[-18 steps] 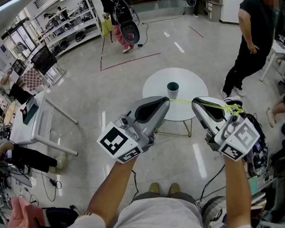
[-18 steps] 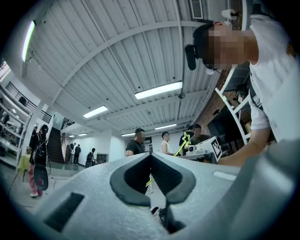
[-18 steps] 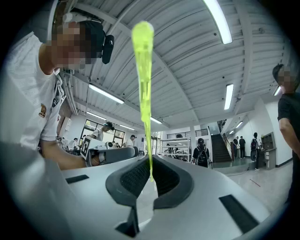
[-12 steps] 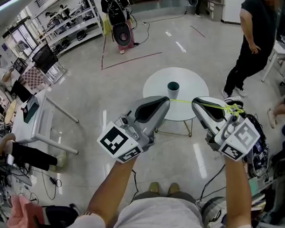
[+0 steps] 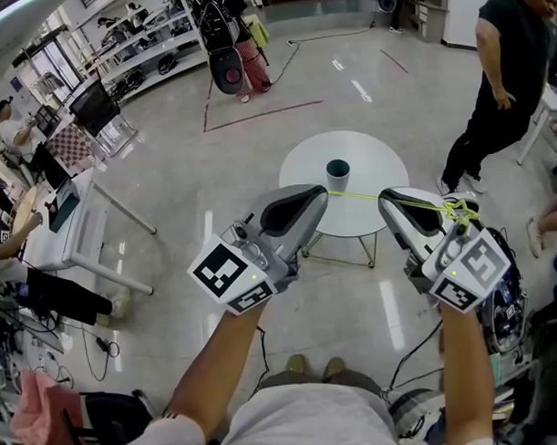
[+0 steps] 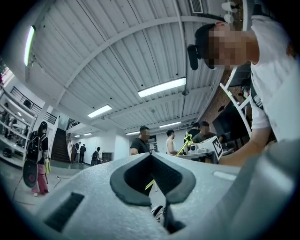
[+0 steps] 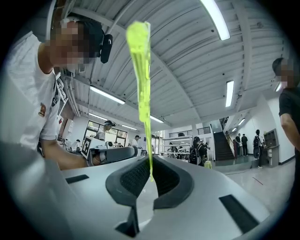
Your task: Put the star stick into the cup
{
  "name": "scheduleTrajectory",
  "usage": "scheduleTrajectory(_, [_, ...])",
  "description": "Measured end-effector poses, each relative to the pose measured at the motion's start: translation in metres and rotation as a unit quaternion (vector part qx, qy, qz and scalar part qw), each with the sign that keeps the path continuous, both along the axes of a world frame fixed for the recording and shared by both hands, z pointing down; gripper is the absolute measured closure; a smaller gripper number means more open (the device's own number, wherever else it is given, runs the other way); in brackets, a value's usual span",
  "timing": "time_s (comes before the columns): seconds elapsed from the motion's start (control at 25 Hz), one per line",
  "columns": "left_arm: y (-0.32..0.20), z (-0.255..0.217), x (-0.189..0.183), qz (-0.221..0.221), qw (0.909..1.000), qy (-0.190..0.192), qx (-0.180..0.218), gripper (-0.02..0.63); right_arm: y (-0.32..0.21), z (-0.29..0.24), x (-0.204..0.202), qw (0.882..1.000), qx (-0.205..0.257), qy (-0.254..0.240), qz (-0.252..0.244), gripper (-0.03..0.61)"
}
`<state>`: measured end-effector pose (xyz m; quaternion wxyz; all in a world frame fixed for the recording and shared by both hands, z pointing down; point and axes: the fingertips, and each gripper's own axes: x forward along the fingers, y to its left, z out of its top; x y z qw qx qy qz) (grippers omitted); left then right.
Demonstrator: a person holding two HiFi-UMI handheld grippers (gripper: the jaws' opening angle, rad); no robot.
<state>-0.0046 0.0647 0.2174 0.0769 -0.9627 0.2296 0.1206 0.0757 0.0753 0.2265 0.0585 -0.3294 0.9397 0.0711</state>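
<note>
A dark teal cup (image 5: pixel 337 174) stands upright near the middle of a round white table (image 5: pixel 304 166) far below. The thin yellow-green star stick (image 5: pixel 355 197) lies level above the table, its star end (image 5: pixel 457 213) resting back over the right gripper's body. My right gripper (image 5: pixel 385 200) is shut on the stick; in the right gripper view the stick (image 7: pixel 143 93) rises out from between the pads of that gripper (image 7: pixel 150 161). My left gripper (image 5: pixel 324 195) is shut with nothing in it, its tip close to the stick's free end. From the left gripper (image 6: pixel 151 157), the stick (image 6: pixel 183 144) shows beyond the jaws.
A person in black (image 5: pixel 493 91) stands right of the table. A white desk (image 5: pixel 74 238) and shelves (image 5: pixel 149 44) are at the left, with seated people near them. Another person (image 5: pixel 236 45) walks at the back. Bags and cables (image 5: pixel 505 300) lie at the lower right.
Both grippers stay almost in place with the stick held level. The person at the back has walked a little, and the whole view has shifted slightly.
</note>
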Motion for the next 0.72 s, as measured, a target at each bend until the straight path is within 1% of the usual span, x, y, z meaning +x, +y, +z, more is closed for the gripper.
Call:
scheduleTrajectory(0.4, [-0.008,0.005,0.027,-0.027,0.9996,-0.005,-0.007,0.6,-0.008,0.004,0.036,1.0,-0.005,0.004,-0.012,0.557])
scheduleTrajectory(0.72, [-0.019,0.006,0.025,-0.038,0.9992,-0.009,-0.007,0.6,-0.019,0.008,0.037,1.0,-0.008,0.003,-0.019,0.557])
